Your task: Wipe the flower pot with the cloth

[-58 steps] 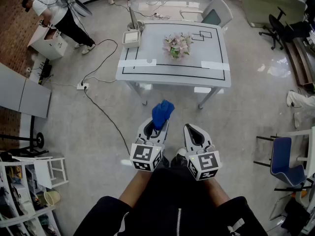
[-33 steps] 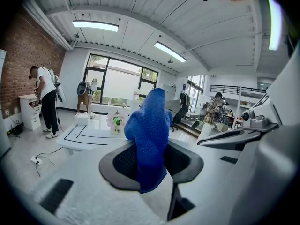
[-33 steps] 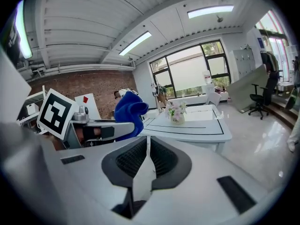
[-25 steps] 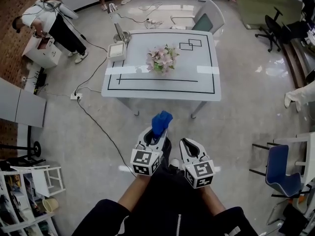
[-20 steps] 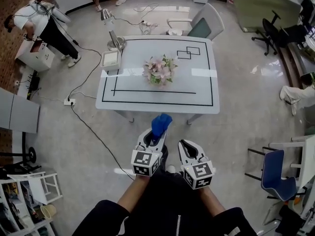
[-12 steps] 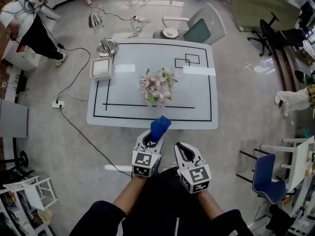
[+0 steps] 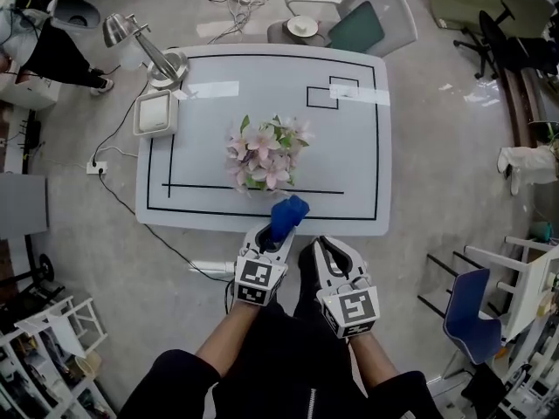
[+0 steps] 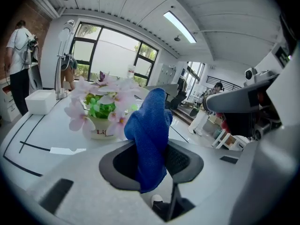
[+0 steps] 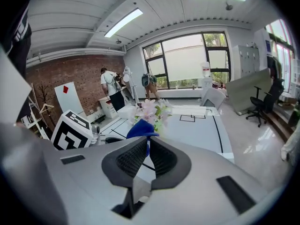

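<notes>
The flower pot (image 7: 259, 180), white and filled with pink flowers, stands near the front middle of the white table (image 7: 349, 155). My left gripper (image 7: 277, 236) is at the table's near edge, just short of the pot, shut on a blue cloth (image 7: 287, 214) that sticks up out of its jaws. The left gripper view shows the cloth (image 8: 150, 125) upright between the pads, with the pot (image 8: 102, 129) close behind it to the left. My right gripper (image 7: 321, 250) hangs beside the left one, off the table's edge, jaws shut and holding nothing (image 9: 142, 154).
A white square box (image 7: 155, 113) and a desk lamp (image 7: 140, 46) stand at the table's far left corner. A grey chair (image 7: 371, 20) is behind the table, a blue chair (image 7: 467, 311) at right. Cables (image 7: 113, 120) run over the floor at left. A person (image 7: 39, 37) stands far left.
The table and pot have come much nearer: both grippers now reach its near edge. The left gripper still holds the cloth; the right stays shut.
</notes>
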Available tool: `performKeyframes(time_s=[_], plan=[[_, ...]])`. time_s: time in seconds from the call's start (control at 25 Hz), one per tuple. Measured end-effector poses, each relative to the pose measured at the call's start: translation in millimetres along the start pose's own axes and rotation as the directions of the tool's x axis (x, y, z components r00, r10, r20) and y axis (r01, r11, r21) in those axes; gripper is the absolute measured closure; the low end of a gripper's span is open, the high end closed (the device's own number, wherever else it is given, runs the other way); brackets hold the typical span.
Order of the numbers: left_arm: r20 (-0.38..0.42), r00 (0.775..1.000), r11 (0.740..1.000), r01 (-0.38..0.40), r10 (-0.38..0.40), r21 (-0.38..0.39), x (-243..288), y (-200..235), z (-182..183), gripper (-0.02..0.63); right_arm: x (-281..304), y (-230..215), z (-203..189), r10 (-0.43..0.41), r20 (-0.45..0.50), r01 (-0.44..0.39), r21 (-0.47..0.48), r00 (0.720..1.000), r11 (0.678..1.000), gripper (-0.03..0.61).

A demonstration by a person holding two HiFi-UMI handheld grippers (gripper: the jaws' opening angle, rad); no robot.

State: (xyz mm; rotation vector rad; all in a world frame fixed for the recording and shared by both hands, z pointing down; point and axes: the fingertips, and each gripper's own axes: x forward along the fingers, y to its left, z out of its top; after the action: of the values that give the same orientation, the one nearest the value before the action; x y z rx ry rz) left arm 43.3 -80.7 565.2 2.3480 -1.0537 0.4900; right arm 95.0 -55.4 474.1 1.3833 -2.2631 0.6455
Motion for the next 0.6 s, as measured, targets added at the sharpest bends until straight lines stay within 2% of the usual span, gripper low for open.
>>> performKeyframes(time_s=[0.16, 0.28, 0.36, 0.44, 0.52, 0.6], plan=[[-0.011, 1.000, 1.000, 0.016, -0.017, -0.014, 44, -15, 2, 0.475, 7, -33, -1, 0.033, -0.023, -0.034, -0.025, 0.999, 0.999, 0.568], [0.016, 1.000, 0.996, 0.005, -0.004, -0.088, 84, -15, 10, 0.476, 9, -60, -1, 0.049, -0.038, -0.051, -0.044, 0.998, 0.998, 0.568], [0.036, 0.998, 0.985, -0.037, 0.044, -0.171, 106, -7, 15, 0.476, 7, -75, -3, 0.051, -0.050, -0.053, -0.050, 0.997, 0.997, 0.568], [0.051, 0.991, 0.964, -0.111, 0.127, -0.242, 122, 7, 21, 0.476, 3, -90, -6, 0.044, -0.064, -0.047, -0.050, 0.997, 0.998, 0.568], [0.046, 0.977, 0.940, -0.185, 0.206, -0.286, 135, 20, 25, 0.476, 0, -104, -9, 0.035, -0.077, -0.039, -0.048, 0.996, 0.998, 0.568], [0.036, 0.969, 0.924, -0.222, 0.245, -0.311, 147, 28, 28, 0.476, -3, -116, -12, 0.028, -0.090, -0.033, -0.048, 0.996, 0.998, 0.568]])
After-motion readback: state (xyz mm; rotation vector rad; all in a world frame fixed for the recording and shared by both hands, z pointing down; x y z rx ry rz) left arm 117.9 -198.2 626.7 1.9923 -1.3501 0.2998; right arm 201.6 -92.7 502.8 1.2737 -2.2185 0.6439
